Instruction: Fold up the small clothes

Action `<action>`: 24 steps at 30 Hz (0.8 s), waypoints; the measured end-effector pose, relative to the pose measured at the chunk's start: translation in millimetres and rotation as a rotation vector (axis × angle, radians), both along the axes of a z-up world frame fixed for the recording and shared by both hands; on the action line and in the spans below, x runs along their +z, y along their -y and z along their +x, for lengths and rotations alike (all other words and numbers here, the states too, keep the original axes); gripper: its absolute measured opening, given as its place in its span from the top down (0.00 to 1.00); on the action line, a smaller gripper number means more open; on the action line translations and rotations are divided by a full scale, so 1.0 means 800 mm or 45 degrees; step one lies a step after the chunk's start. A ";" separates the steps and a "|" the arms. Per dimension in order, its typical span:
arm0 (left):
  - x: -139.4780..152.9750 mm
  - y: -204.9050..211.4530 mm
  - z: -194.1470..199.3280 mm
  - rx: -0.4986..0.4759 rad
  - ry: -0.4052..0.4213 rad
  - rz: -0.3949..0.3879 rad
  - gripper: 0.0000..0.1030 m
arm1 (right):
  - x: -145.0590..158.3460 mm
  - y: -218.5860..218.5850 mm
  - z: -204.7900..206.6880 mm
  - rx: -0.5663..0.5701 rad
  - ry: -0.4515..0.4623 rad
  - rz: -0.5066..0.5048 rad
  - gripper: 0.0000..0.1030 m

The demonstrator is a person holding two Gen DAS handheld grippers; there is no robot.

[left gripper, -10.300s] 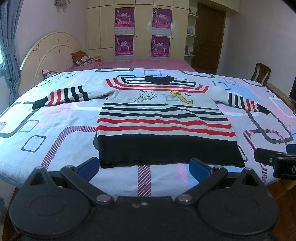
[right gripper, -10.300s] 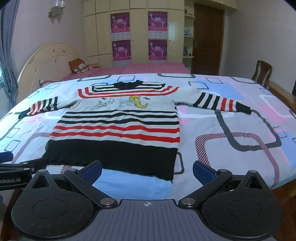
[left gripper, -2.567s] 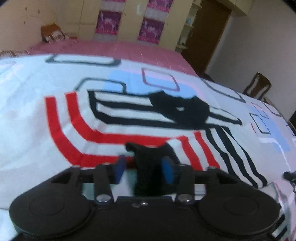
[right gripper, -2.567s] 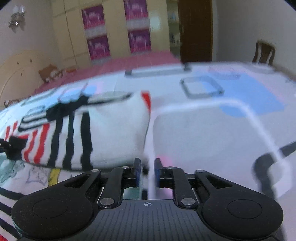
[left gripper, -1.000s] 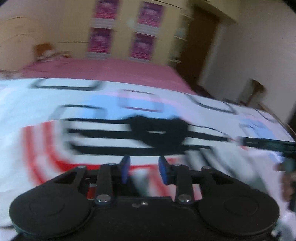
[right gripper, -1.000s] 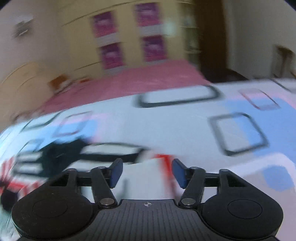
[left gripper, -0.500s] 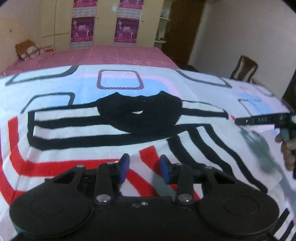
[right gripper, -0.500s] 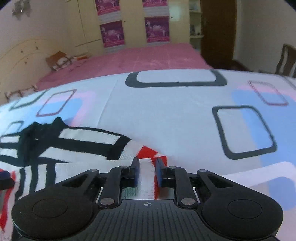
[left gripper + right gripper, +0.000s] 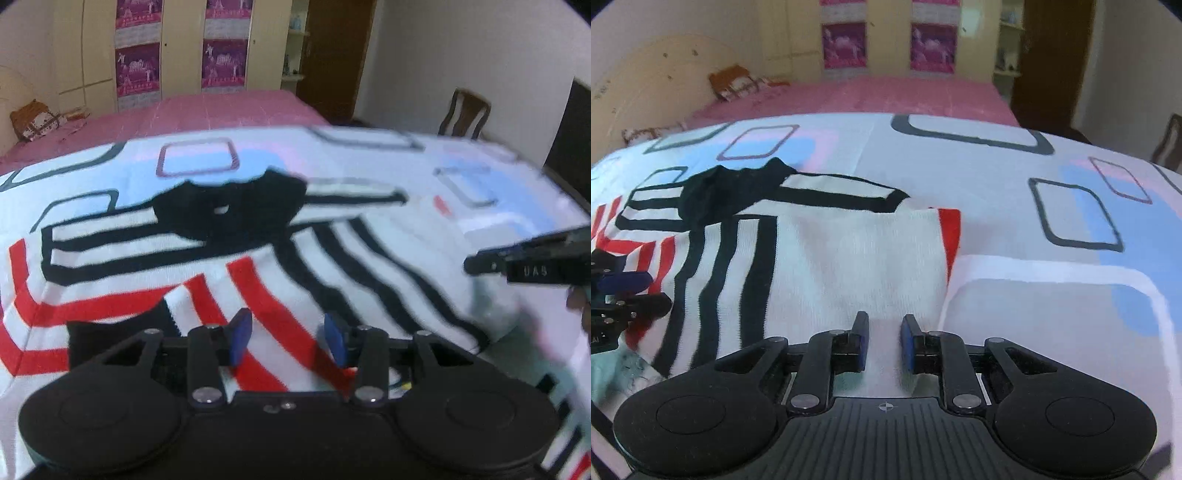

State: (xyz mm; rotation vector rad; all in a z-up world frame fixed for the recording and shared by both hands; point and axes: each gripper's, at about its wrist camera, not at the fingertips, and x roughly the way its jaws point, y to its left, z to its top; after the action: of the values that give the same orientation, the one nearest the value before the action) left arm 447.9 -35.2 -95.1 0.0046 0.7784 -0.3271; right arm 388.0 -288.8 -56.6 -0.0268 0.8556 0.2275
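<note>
Grippers, left and right, both parted, low over striped sweater.

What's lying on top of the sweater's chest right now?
Both striped sleeves are folded in across the sweater, their ends crossing just below the black collar. The chest print beneath is covered, so it cannot be seen.

The sweater is white with black and red stripes, and its collar is black. The sheet under it is white – with squares outlined in dark grey and purple, and blue and pink patches. Each tool is black with blue pads. The bed behind is pink, the posters magenta.
</note>
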 end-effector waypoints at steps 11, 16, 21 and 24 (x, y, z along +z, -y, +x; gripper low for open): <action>-0.004 -0.045 -0.031 0.078 0.011 0.025 0.58 | 0.001 -0.037 -0.076 0.043 0.056 -0.043 0.82; -0.016 -0.076 -0.024 0.135 -0.025 0.011 0.56 | -0.021 -0.040 -0.064 -0.015 -0.046 0.017 0.82; -0.014 -0.081 -0.025 0.122 -0.029 0.012 0.55 | -0.007 -0.045 -0.061 -0.038 -0.022 0.042 0.82; -0.013 -0.081 -0.025 0.127 -0.037 0.013 0.54 | -0.017 -0.046 -0.058 -0.059 -0.073 0.012 0.82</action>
State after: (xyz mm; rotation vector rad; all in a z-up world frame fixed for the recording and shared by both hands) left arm 427.9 29.6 -105.5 -0.0295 0.8059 -0.2289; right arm 341.9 -251.6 -70.3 0.0086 0.9110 0.1898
